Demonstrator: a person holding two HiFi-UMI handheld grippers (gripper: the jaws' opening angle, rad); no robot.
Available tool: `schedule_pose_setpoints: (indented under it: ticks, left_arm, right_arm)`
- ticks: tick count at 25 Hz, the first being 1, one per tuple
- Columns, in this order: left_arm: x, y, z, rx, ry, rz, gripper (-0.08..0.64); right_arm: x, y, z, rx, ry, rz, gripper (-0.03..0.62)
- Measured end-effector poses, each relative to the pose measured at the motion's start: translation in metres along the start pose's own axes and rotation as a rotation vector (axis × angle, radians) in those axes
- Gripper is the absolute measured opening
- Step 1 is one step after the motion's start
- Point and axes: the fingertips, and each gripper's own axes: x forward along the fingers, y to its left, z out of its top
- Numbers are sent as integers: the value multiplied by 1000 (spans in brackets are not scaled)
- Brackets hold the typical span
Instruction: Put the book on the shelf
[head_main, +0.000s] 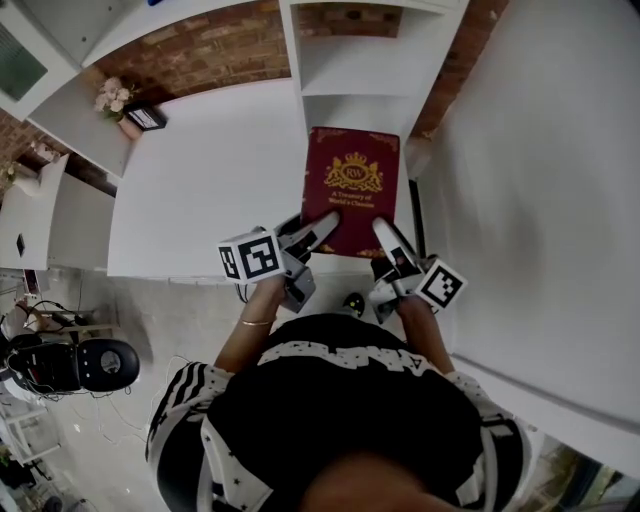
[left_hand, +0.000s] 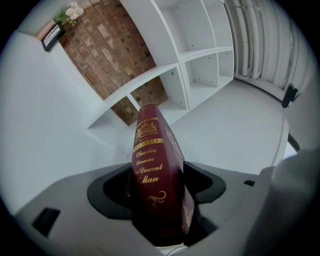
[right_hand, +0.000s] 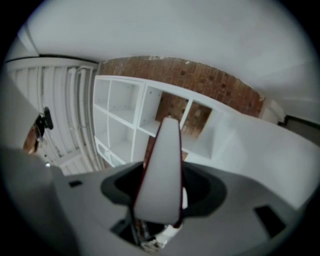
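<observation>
The book (head_main: 352, 185) is maroon with a gold crest on its cover, and it lies flat just in front of the white shelf unit (head_main: 360, 60). My left gripper (head_main: 322, 225) is shut on its near left corner, at the spine. My right gripper (head_main: 388, 232) is shut on its near right corner. In the left gripper view the gold-lettered spine (left_hand: 152, 170) fills the gap of the left gripper (left_hand: 160, 175), with the shelf's open cubbies (left_hand: 200, 75) beyond. In the right gripper view the pale page edge (right_hand: 160, 170) sits inside the right gripper (right_hand: 161, 187), facing the shelf (right_hand: 130, 115).
A white table (head_main: 200, 180) spreads to the left, with a small framed picture (head_main: 145, 117) and pink flowers (head_main: 113, 97) at its far corner. A brick wall (head_main: 210, 50) backs the shelves. A white wall (head_main: 540, 200) stands close on the right. A black chair (head_main: 90, 365) is on the floor at left.
</observation>
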Motion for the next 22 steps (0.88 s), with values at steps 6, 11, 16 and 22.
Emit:
schedule_pose_setpoints:
  ticks: [6,11,16,22]
  left_arm:
    - [26,-2,5,-3,-47,30,333]
    - [38,-3,13,-5,-73,50,333]
    - [37,0,24,-1,-96,63,333]
    - [44,4,46,2,-97,43,333]
  right_arm:
    - [6,-13,28,-1,42,23,258]
    - [14,-18,45,-16,57,50,258]
    - [25,-18,46,9,46,70,256]
    - [43,-15,55,2,17,65,256]
